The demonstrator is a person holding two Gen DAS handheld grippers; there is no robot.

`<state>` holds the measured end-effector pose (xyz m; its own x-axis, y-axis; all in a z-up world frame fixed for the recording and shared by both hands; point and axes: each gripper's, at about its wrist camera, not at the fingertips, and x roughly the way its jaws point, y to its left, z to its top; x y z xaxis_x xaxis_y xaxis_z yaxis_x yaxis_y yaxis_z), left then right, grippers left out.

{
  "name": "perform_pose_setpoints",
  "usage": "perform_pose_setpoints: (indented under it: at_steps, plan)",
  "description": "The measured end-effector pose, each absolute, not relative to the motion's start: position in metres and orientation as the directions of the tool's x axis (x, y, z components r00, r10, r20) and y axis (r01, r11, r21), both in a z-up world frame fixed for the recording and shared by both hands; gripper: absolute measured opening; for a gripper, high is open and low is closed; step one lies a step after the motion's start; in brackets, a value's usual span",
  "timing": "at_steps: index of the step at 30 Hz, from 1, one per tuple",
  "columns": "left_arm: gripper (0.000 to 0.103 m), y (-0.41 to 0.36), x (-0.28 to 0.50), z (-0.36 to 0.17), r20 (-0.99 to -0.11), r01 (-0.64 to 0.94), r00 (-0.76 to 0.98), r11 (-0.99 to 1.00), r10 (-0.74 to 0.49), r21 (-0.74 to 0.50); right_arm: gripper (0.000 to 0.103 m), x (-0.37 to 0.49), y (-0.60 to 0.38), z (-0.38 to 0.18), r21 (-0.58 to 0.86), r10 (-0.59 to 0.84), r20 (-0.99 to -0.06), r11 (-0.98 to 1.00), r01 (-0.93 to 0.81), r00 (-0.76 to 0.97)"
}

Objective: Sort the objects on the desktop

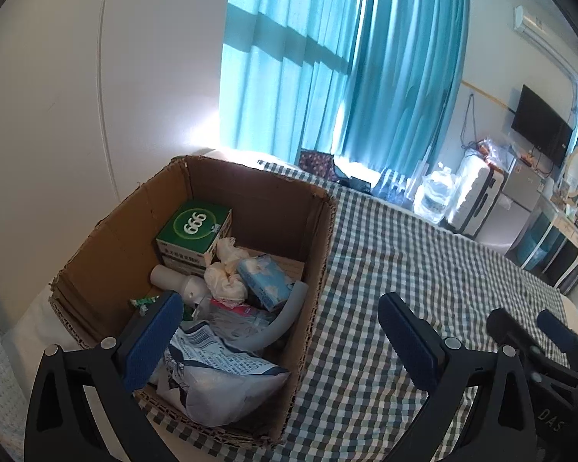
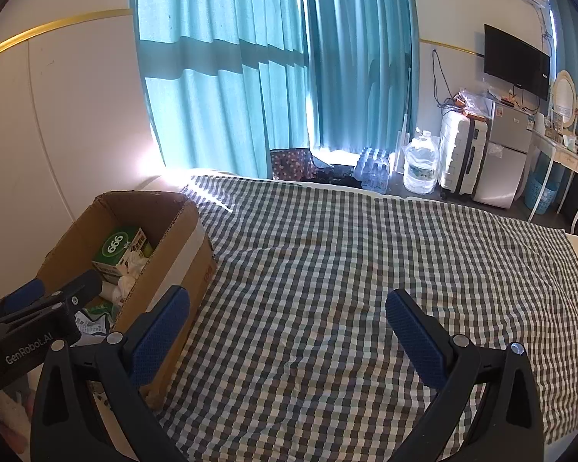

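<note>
An open cardboard box (image 1: 320,238) (image 2: 181,238) stands on the checked cloth (image 1: 424,269) (image 2: 346,269) at the left. Inside lie a green box marked 999 (image 1: 192,231) (image 2: 115,248), a blue tissue pack (image 1: 266,281), crumpled tissue (image 1: 225,281), a grey curved tube (image 1: 285,319) and a white printed bag (image 1: 227,381). My left gripper (image 1: 279,340) hangs open over the box's near right corner, holding nothing. My right gripper (image 2: 289,335) stands open and empty above the bare cloth, right of the box. Each gripper shows at the edge of the other's view.
Teal curtains (image 2: 250,77) hang behind the bed. Beyond the far edge stand water bottles (image 2: 420,165), a white suitcase (image 2: 462,154), a small fridge (image 2: 504,154), a wall television (image 2: 516,61) and a dressing table (image 2: 562,154). A white wall (image 1: 77,96) borders the left.
</note>
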<state>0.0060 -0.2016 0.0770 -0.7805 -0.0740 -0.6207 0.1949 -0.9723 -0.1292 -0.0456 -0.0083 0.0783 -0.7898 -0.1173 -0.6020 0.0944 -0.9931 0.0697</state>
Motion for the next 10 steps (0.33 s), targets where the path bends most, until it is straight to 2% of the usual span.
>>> perform_pose_setpoints:
  at_steps: [10]
  plan:
    - [0.103,-0.1967,0.0066,0.078,-0.618,0.188,-0.781,-0.977,-0.088,-0.099,0.102,-0.0466,-0.0086,0.0727,0.054,-0.101,-0.617,-0.995,0.087,-0.78]
